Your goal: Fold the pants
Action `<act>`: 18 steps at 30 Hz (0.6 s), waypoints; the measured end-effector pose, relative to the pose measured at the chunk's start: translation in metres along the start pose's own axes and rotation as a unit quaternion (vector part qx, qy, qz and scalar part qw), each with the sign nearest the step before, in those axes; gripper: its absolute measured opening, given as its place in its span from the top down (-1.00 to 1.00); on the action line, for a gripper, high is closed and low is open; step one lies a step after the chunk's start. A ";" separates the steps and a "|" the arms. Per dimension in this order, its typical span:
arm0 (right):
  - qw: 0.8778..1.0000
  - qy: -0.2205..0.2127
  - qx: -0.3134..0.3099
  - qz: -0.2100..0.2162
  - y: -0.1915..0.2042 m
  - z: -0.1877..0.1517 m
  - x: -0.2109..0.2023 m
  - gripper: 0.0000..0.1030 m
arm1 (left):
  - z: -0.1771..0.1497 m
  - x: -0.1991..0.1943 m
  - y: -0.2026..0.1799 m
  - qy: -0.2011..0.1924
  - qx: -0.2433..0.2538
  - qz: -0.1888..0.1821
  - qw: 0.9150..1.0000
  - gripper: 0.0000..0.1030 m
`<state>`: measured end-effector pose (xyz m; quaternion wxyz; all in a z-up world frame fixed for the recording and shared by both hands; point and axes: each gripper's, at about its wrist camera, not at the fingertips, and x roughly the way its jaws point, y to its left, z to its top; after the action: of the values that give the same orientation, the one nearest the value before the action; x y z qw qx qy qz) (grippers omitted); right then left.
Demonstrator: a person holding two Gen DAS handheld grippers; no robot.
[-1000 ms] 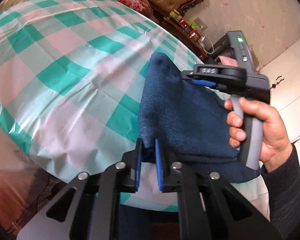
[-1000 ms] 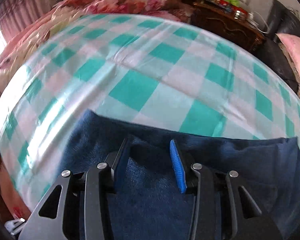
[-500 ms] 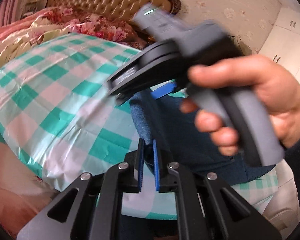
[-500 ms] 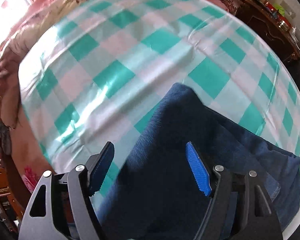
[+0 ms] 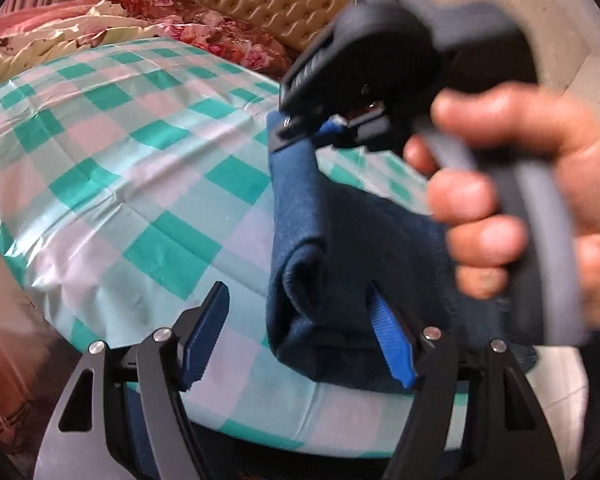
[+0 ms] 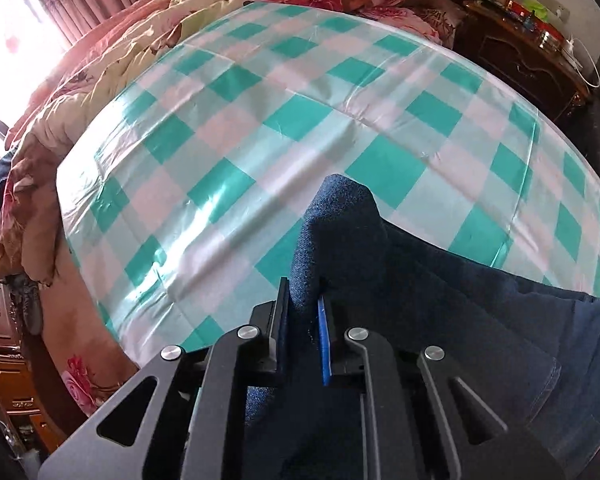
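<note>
Pants (image 5: pixel 340 248): mid-fold, near checked cloth (image 5: pixel 112 160) edge. Right gripper (image 6: pixel 303 316) pinches fold; left gripper (image 5: pixel 300 336) spread, probably released. Next: lay flat.

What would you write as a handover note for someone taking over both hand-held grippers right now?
Left hand-held gripper: open, jaws spread around the near end of the pants, not clamping.
Right hand-held gripper: shut on a raised fold of the pants' edge, lifted off the checked cloth.
Done: pants lie partly doubled over at the near right of the cloth.
Left: carry the pinched edge across, lay it flat, release, neaten.
</note>
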<state>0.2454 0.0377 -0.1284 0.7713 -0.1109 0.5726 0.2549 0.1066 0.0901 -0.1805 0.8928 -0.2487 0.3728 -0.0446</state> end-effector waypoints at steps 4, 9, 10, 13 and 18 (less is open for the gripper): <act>1.000 -0.014 0.010 0.009 -0.005 -0.004 -0.008 0.75 | 0.008 0.020 0.009 0.012 -0.041 -0.010 0.999 0.64; 0.999 -0.021 0.029 0.032 -0.021 -0.009 -0.015 0.76 | 0.010 0.025 0.006 0.009 -0.008 0.009 1.000 0.76; 0.999 -0.020 0.029 0.036 -0.022 -0.009 -0.015 0.74 | 0.009 0.024 -0.001 0.002 0.013 0.020 1.000 0.77; 0.998 -0.011 0.034 0.045 -0.026 -0.006 -0.018 0.42 | 0.006 0.023 -0.016 -0.012 0.058 0.048 0.997 0.78; 0.999 -0.014 0.013 0.027 -0.025 -0.004 -0.022 -0.43 | 0.008 0.021 -0.032 -0.034 0.115 0.081 0.990 0.79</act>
<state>0.2508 0.0092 -0.1121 0.7737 -0.0817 0.5674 0.2697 0.1306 0.0598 -0.1741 0.9281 -0.1150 0.3540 -0.0062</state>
